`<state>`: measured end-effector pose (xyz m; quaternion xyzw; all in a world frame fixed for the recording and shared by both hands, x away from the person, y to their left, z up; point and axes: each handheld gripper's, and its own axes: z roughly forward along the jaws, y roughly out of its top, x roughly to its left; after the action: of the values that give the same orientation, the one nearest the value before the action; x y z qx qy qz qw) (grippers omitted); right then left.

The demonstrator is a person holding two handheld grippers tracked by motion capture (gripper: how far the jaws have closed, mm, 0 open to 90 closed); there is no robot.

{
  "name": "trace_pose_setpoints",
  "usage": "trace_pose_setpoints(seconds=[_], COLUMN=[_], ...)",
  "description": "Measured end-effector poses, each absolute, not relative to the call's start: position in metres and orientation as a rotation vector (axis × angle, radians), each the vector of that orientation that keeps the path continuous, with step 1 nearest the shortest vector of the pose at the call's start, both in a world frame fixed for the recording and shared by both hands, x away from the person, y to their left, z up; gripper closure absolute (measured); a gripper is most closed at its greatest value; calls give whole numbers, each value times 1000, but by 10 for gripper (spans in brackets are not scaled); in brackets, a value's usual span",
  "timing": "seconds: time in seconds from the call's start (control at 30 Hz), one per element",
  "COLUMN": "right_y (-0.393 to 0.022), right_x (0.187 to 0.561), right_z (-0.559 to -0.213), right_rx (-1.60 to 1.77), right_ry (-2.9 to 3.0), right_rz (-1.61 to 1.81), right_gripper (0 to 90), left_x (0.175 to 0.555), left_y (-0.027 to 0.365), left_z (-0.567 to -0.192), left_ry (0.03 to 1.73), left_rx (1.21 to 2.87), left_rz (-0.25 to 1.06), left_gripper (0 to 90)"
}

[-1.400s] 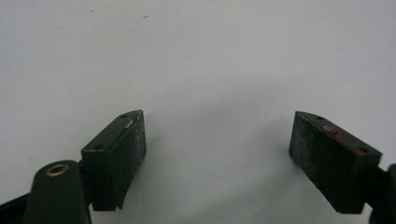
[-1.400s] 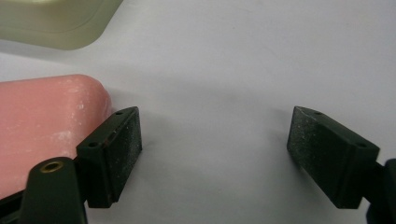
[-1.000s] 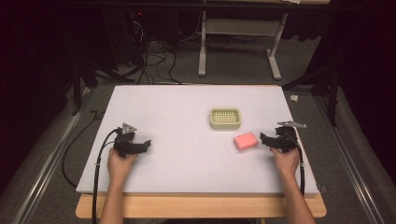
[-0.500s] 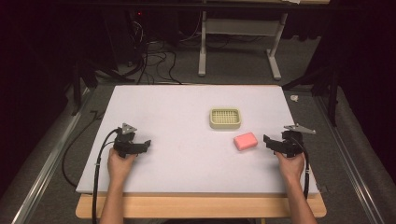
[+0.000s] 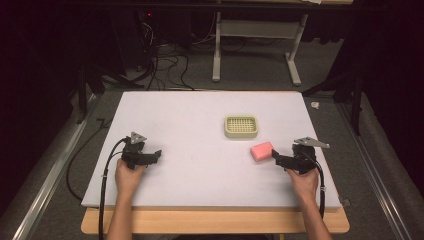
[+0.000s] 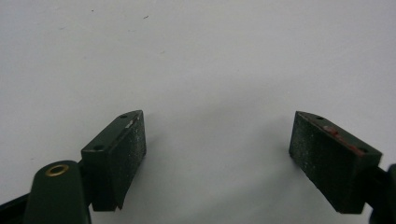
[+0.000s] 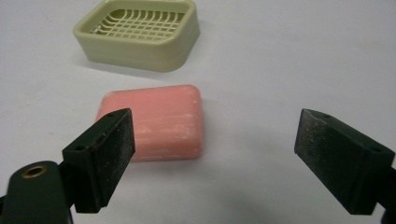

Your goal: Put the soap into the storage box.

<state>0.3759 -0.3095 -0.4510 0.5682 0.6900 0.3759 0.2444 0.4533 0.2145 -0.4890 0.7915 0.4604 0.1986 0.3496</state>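
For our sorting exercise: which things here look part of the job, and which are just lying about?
Likely part of the job:
pink soap bar
soap dish
right gripper, open, facing the soap

Just lying about:
cables on the floor
metal stand

left hand-held gripper (image 5: 156, 155) (jaws apart), right hand-held gripper (image 5: 274, 159) likewise

Pink soap bar (image 7: 156, 123), whitish scuffs showing. Pale cream-green dish (image 7: 140, 35) at its 12 o'clock, showing grid-pattern floor. White table (image 5: 190, 115). Black grippers.
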Motion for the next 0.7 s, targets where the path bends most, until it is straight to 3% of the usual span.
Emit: trace_pose_setpoints(seconds=[0.7], right_y=[-263], right_x=[394], right_z=[-454], right_rx=[1483], right_ry=[1986], right_rz=[976], right_gripper=[121], left_x=[453], left_y=[214], left_z=[-489], left_ry=[1192], left_rx=[2051], left_rz=[515], left_gripper=[191])
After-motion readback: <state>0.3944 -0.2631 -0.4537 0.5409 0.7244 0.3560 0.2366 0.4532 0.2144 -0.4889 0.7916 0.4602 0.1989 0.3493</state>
